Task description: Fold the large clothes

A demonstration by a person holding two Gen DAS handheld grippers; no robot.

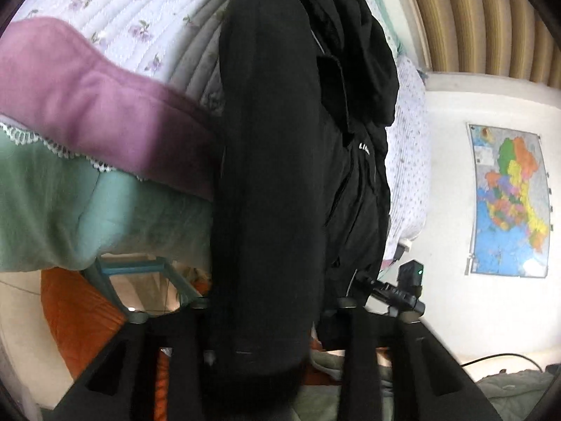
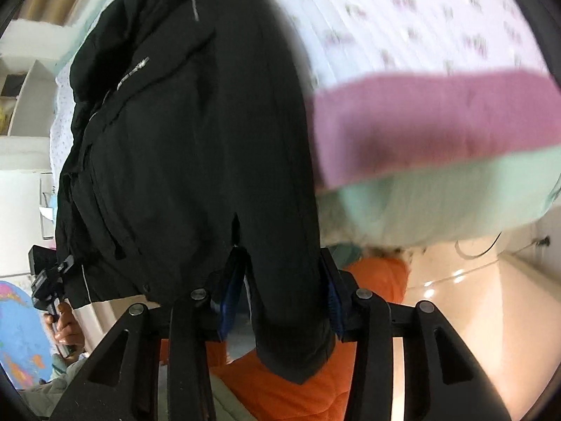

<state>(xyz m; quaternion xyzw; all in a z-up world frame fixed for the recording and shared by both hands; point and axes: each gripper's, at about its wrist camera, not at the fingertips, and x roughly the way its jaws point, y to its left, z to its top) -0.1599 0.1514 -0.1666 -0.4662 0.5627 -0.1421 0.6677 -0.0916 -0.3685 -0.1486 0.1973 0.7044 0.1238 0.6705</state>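
A large black jacket (image 1: 280, 161) hangs from the bed edge down between my two grippers. My left gripper (image 1: 273, 319) is shut on one black sleeve, which fills the gap between its fingers. My right gripper (image 2: 280, 301) is shut on the other sleeve (image 2: 280, 210), whose cuff hangs below the blue finger pads (image 2: 229, 301). The jacket body with a small white logo (image 2: 135, 70) lies to the left in the right wrist view. Each gripper shows in the other's view: the right one (image 1: 403, 291) and the left one (image 2: 49, 284).
The bed has a floral quilt (image 1: 133, 10), a pink blanket (image 1: 98, 105) and a mint green skirt (image 1: 70, 210). Orange fabric (image 2: 308, 386) lies below. A map (image 1: 508, 203) hangs on the wall; a curtain (image 1: 473, 17) is at the upper right. Tiled floor (image 2: 473, 315) lies to the right.
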